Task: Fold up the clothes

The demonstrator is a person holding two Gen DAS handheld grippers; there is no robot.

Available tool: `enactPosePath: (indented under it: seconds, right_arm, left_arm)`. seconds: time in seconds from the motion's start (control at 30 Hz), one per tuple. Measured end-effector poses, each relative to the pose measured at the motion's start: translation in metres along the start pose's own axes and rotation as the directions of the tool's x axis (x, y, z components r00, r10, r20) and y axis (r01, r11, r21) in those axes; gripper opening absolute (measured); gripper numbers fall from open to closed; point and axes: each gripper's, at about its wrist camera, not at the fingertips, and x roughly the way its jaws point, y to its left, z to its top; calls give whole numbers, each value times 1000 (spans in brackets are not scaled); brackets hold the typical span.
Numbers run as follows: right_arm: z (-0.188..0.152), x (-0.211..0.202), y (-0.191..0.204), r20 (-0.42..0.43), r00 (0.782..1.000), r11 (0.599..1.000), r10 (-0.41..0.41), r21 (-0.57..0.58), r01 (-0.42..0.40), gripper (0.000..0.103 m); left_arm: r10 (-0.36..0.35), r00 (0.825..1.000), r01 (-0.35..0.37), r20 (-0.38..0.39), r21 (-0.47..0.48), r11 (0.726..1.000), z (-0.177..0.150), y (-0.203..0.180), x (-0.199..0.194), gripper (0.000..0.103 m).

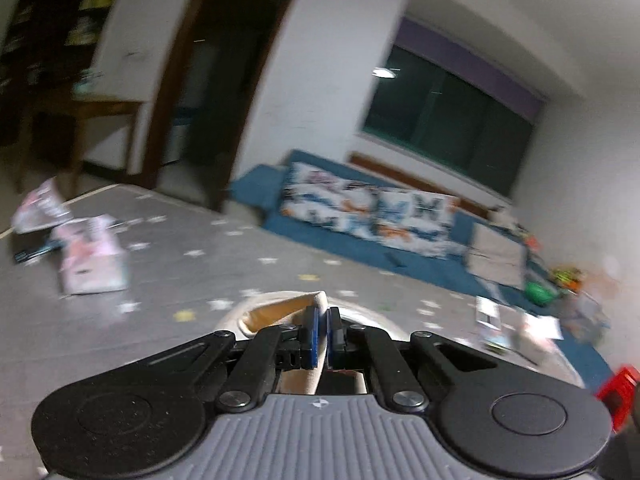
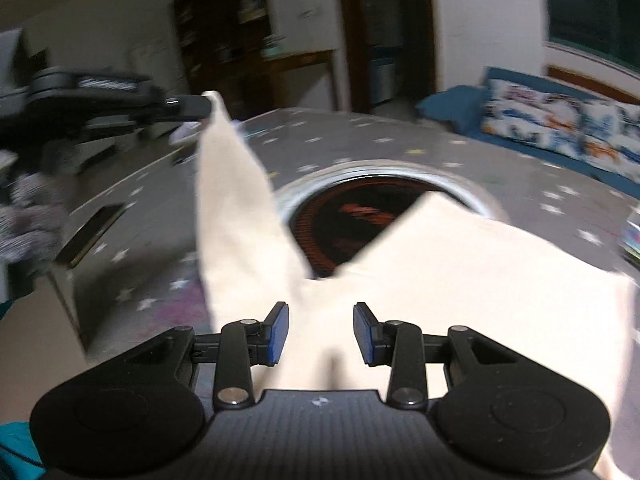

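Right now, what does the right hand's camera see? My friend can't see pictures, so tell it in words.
The right gripper hangs open over a cream cloth spread on a grey star-patterned table. The left gripper, at upper left, pinches one corner of the cloth and lifts it into a tall point. Behind the cloth is a round dark opening in the table.

No text, label or number is sharp enough to read.
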Motion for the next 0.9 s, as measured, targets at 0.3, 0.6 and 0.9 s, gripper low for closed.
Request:
enactPosePath:
  seconds: [0.3,0.6,0.9]
  right_arm:
    - [-49,-73,-72,61,979,956,-192,235,173,35]
    - [-79,-97,-105,57,960,897,-274,375,234,35]
    - [-75,-81,-98,56,970,911,-238,358,203,36]
  left_arm:
    - [-274,956,286,-106,119,951,-33,-105,15,4]
    - [-353,851,442,-388,166,882,-118,-170,60,9]
    - [-280,887,383,-366,247,890,-118,-126,44,28]
